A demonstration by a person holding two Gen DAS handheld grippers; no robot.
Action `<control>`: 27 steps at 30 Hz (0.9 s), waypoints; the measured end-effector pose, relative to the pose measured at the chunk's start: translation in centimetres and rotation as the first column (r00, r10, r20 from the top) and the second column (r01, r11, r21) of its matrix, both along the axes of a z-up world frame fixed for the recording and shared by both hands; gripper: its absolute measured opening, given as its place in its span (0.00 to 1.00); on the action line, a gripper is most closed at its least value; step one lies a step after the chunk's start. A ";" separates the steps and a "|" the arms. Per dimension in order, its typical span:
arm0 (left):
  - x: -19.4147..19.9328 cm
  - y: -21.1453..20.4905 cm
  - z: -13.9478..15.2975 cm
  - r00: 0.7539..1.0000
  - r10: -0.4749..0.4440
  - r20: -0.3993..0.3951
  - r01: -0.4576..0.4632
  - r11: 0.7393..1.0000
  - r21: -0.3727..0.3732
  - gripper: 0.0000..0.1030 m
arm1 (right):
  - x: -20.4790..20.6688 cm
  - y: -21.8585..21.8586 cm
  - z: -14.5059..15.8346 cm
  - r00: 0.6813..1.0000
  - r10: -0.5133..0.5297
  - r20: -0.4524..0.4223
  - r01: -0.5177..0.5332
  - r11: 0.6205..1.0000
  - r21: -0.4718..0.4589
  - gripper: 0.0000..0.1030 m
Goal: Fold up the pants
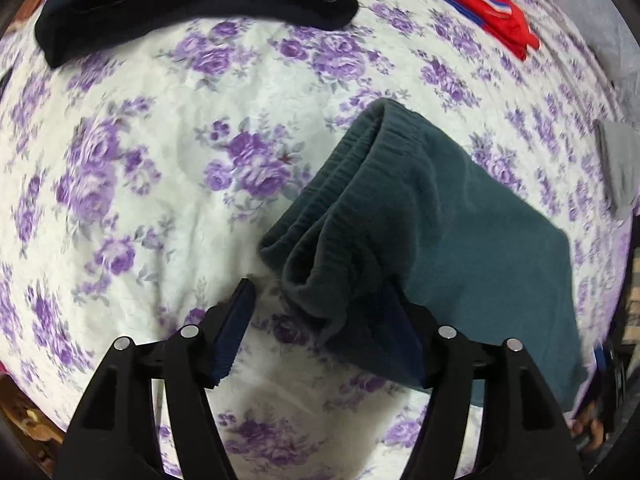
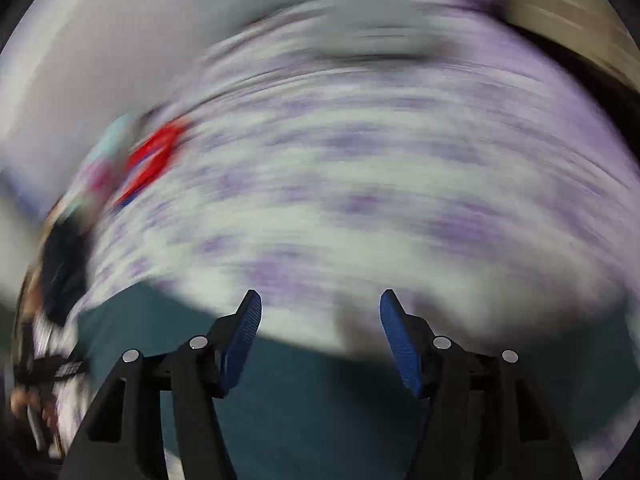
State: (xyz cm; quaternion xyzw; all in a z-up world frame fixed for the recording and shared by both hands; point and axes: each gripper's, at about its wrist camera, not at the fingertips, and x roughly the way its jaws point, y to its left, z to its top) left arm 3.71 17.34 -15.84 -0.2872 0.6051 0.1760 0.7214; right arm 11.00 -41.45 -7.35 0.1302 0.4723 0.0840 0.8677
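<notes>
Dark teal pants (image 1: pixel 432 240) lie folded on a white bedspread with purple roses (image 1: pixel 160 184); the ribbed waistband points up and left. My left gripper (image 1: pixel 320 300) is open, its jaws wide apart; the waistband corner lies between them and drapes over the right finger (image 1: pixel 400 332). The left finger (image 1: pixel 236 328) is over bare bedspread. In the right wrist view, heavily blurred, my right gripper (image 2: pixel 320 308) is open and empty, above the teal pants (image 2: pixel 312 400) near their edge.
A folded black garment (image 1: pixel 192 0) lies at the far left of the bed. A red garment with blue and white stripes (image 1: pixel 480 8) lies far right; it also shows in the right wrist view (image 2: pixel 152 156). A grey folded item (image 1: pixel 618 164) lies at the right edge.
</notes>
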 end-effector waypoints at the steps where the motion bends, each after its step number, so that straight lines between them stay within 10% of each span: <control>1: 0.6 -0.5 -0.1 1.000 -0.023 -0.011 0.023 0.999 0.040 0.62 | -1.5 -3.6 -0.1 0.995 -0.101 -0.013 0.101 0.995 -0.015 0.60; 5: 2.8 -1.6 -0.3 0.990 -0.110 -0.083 0.121 0.983 0.135 0.62 | -8.4 -15.0 -0.9 0.905 -0.422 -0.050 0.417 0.905 -0.079 0.60; 15: 3.8 -2.4 -0.5 0.987 -0.125 -0.106 0.140 0.978 0.157 0.63 | -9.0 -15.6 -5.8 0.863 -0.494 -0.104 0.505 0.842 0.192 0.59; 18: 1.6 -1.6 0.2 0.985 -0.136 -0.104 0.152 0.975 0.161 0.63 | -6.9 -15.7 -6.1 0.855 -0.506 -0.116 0.519 0.837 0.172 0.25; 19: 1.1 -1.6 0.2 0.985 -0.143 -0.101 0.158 0.974 0.164 0.63 | -6.5 -15.8 -6.1 0.856 -0.503 -0.122 0.517 0.838 0.175 0.06; 22: 0.1 -1.0 0.2 0.986 -0.142 -0.082 0.153 0.976 0.156 0.63 | -6.3 -15.6 -4.3 0.878 -0.460 -0.131 0.478 0.832 0.281 0.06; 27: -1.4 -0.7 1.4 0.990 -0.131 -0.047 0.137 0.979 0.149 0.56 | -5.1 -6.0 3.2 0.989 -0.148 -0.008 0.142 0.929 0.342 0.06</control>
